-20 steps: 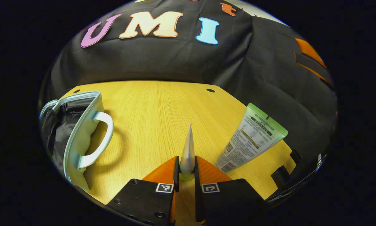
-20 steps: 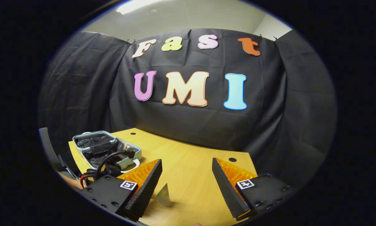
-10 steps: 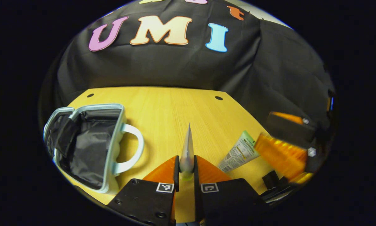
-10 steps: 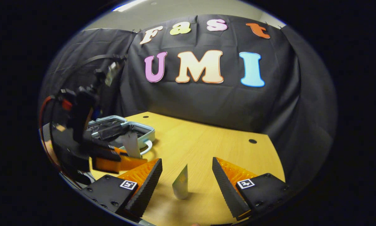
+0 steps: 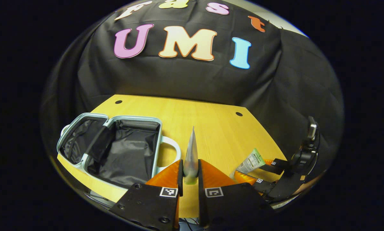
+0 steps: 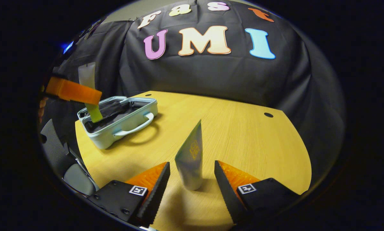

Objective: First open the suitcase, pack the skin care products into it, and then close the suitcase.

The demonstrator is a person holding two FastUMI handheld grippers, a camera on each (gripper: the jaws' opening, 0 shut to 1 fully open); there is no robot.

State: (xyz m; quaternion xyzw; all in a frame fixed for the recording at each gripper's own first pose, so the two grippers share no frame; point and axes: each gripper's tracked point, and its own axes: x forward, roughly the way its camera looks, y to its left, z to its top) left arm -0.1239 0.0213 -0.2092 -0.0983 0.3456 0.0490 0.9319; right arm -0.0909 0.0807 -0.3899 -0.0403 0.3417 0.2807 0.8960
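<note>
Pale-blue shell lying open at the bench's (image 5: 211,128) left edge: the suitcase (image 5: 115,147) is unzipped, dark lining showing, and nothing packed that I can make out. The left claw (image 5: 191,173) is clamped on a silvery tube (image 5: 192,154), carried high near the case in the right gripper view. The right claw (image 6: 190,179) stands apart, straddling a green-tipped tube (image 6: 190,157) near the bench's front right corner without pressing it. So opening looks done; packing and closing remain. The case's far half is partly cut off, and the tube labels are too small to tell.
</note>
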